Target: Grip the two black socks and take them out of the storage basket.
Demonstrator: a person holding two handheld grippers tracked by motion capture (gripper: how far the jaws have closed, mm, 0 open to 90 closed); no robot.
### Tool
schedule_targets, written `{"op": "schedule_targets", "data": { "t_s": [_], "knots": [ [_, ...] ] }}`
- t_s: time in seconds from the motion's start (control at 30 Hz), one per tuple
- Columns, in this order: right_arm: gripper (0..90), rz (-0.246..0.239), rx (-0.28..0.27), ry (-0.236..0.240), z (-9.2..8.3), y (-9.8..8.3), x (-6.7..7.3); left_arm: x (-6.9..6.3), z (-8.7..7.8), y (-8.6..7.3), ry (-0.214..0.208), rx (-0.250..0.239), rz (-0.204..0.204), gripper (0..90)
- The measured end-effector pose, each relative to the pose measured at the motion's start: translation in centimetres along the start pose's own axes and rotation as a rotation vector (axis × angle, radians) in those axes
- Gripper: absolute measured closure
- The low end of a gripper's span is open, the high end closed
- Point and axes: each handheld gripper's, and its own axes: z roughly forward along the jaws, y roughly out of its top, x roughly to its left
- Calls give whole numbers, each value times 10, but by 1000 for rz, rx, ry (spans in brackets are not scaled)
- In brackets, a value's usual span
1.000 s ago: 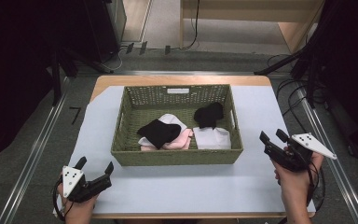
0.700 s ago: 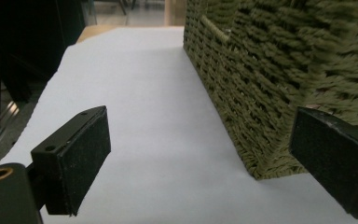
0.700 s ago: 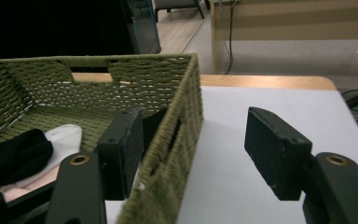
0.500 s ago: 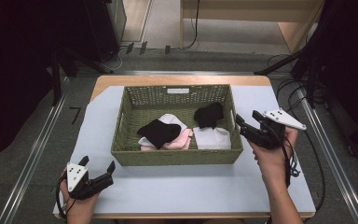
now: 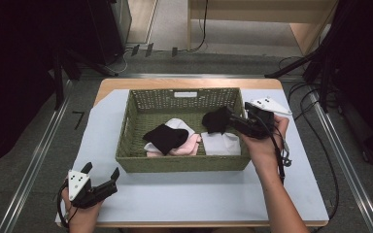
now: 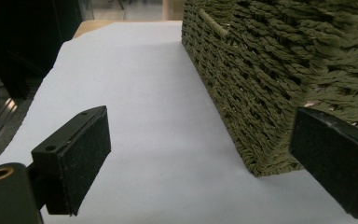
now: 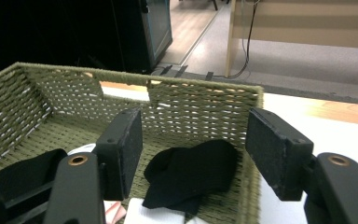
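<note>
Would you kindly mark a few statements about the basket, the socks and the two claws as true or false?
1. The right claw is open, with a black sock lying beyond it in the woven basket. True.
2. The left claw grips the basket's rim. False: it is open, over the pale sheet in front of the basket, holding nothing.
3. The basket holds dark and light fabrics. True: a second black sock, a pink piece and a white piece lie there too.
4. The basket stands on bare floor. False: it stands on the sheet on the table.
5. The right claw has lifted the black sock clear of the basket. False: the sock lies inside.
</note>
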Motion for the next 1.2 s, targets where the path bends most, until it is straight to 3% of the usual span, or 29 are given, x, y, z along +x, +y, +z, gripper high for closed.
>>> {"op": "schedule_targets", "data": {
  "t_s": [0.33,0.63,0.7,0.83,1.0,1.03,1.2],
  "knots": [
    [351,-32,28,4,37,-3,20,0,0,0,-2,1,-1,69],
    [363,7,73,-35,65,-9,22,0,1,0,-3,9,1,69],
    [374,37,103,-16,72,-12,23,0,1,0,-3,10,1,69],
    [413,-15,205,-86,89,-16,25,0,1,1,-1,11,1,69],
    [435,-1,300,-97,110,-22,25,0,1,0,-3,9,2,69],
    [447,-10,349,-118,117,-25,26,0,1,0,-3,10,2,69],
    [437,-17,419,-132,130,-29,27,0,1,0,-6,11,1,69]
  ]
}}
